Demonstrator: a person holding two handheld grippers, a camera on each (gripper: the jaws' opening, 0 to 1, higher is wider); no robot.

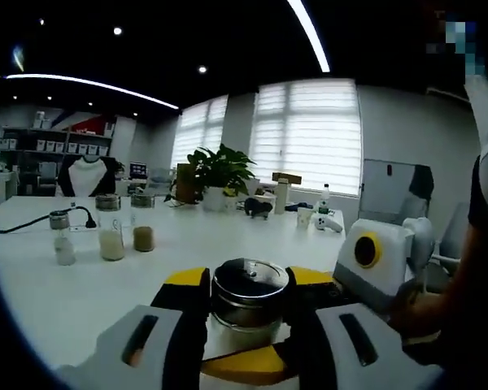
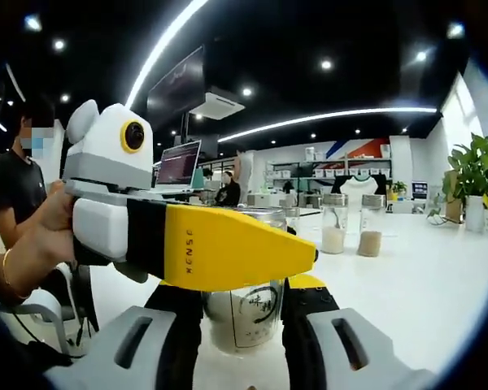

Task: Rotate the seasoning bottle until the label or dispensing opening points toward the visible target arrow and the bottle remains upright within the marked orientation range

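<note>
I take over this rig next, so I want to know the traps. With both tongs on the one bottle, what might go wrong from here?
1. Both the left tongs and the right tongs appear to clamp the seasoning bottle; twisting against each other may tip it.
2. In the right gripper view the left tongs cross the bottle top, hiding its opening, so aiming is hard to judge.
3. No target arrow is visible, so overshooting seems likely.

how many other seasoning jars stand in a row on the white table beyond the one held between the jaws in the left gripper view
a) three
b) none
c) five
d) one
a) Beyond the seasoning bottle clamped in the left gripper, three jars stand in a row on the table: a small jar, a white-filled jar and a brown-filled jar.
</note>
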